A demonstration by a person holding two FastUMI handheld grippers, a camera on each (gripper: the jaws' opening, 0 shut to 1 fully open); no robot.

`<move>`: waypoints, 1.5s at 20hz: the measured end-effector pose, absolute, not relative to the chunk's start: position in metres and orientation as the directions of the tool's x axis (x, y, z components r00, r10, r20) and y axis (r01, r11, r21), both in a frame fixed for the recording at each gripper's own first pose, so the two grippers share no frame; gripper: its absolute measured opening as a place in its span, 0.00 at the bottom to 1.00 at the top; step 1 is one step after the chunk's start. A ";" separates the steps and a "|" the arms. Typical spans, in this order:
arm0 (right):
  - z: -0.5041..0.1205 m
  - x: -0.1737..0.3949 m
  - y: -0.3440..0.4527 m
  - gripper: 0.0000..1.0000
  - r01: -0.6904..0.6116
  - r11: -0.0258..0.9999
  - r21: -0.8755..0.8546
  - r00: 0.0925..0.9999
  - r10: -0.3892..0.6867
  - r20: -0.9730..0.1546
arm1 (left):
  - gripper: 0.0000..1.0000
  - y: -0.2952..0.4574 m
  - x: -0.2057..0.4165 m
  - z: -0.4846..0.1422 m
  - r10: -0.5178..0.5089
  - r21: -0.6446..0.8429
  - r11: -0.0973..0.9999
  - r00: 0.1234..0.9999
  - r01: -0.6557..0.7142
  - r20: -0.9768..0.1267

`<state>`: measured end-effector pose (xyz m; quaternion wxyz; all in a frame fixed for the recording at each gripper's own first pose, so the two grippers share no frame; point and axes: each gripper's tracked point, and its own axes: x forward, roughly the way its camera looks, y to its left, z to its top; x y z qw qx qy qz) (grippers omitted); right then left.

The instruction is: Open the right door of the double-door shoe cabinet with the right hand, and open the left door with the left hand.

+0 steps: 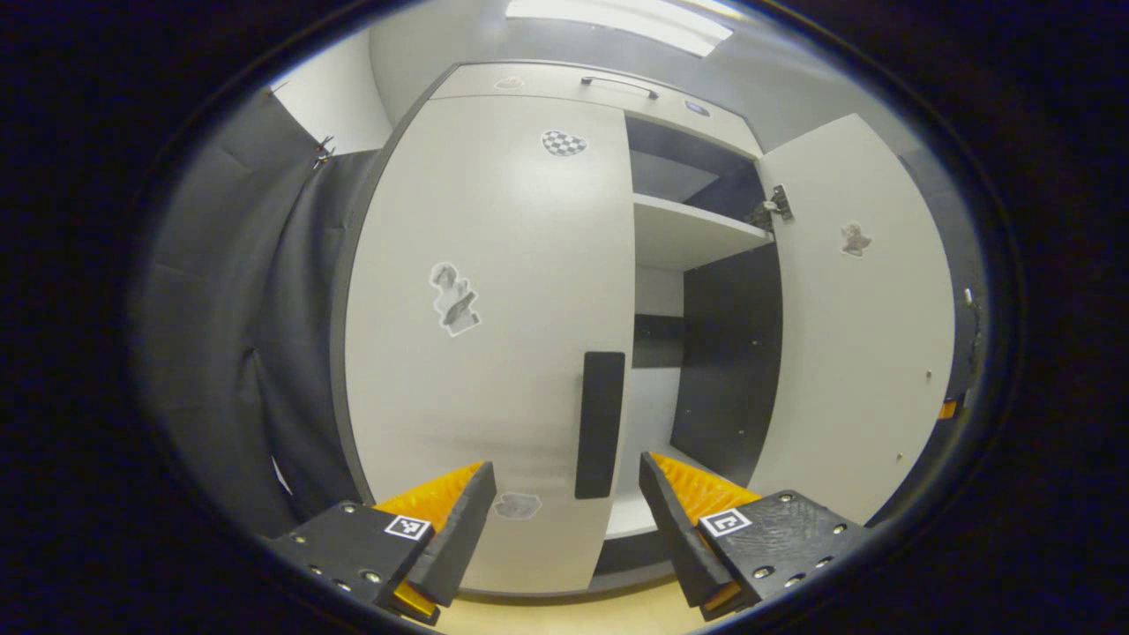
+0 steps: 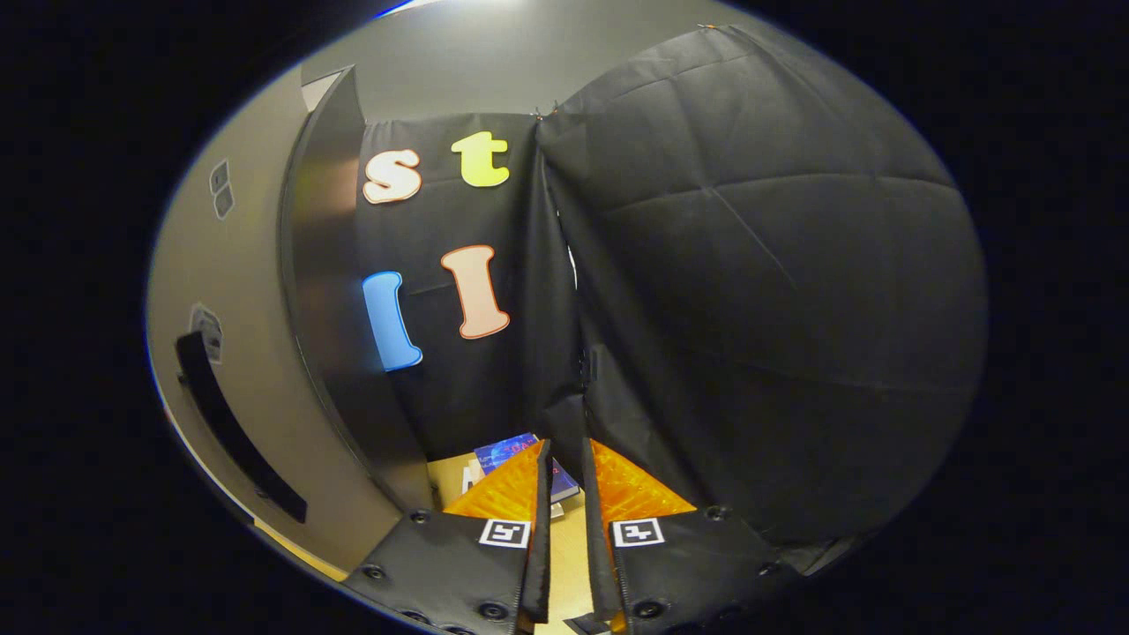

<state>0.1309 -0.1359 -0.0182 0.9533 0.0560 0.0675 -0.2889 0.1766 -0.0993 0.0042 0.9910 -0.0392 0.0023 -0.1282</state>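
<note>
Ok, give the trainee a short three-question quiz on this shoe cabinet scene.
1. True or false: the right door stands open.
2. Multiple choice: the left gripper, in the left gripper view, is A) shut on the dark handle, B) open in front of the handle, C) shut on the shelf.
3. Fill in: the left door is ___.

Key: 1 true; 2 B; 3 closed.

Left door (image 1: 494, 300) shut, left of open compartment; shelf (image 1: 692, 231) inside; right door (image 1: 856, 326) swung open, right.
</note>
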 end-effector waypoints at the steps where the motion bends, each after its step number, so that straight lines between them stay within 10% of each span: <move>1: -0.027 0.138 -0.140 0.22 0.555 0.830 0.054 0.823 -0.539 -0.176 | 0.96 -0.104 0.185 0.009 -0.248 -0.090 0.965 0.969 0.248 0.010; 3: -0.038 0.152 -0.145 0.29 0.530 0.847 0.049 0.836 -0.511 -0.201 | 0.96 -0.111 0.199 0.011 -0.228 -0.100 0.969 0.974 0.227 0.002; 6: -0.050 0.167 -0.156 1.00 0.485 0.875 -0.004 0.847 -0.471 -0.247 | 0.95 -0.116 0.217 0.016 -0.184 -0.056 0.981 0.983 0.184 0.004; 11: -0.055 0.204 -0.177 0.98 0.440 0.897 -0.050 0.867 -0.439 -0.235 | 0.93 -0.123 0.232 0.022 -0.088 -0.005 0.996 0.996 0.088 0.014; 13: -0.060 0.223 -0.172 0.98 0.383 0.923 -0.025 0.893 -0.377 -0.245 | 0.66 -0.126 0.236 0.030 -0.053 -0.030 0.998 0.998 0.054 0.042; 30: -0.048 0.270 -0.159 0.98 0.247 0.969 0.026 0.948 -0.236 -0.215 | 0.10 -0.133 0.245 0.007 -0.014 -0.035 0.999 0.998 0.012 -0.067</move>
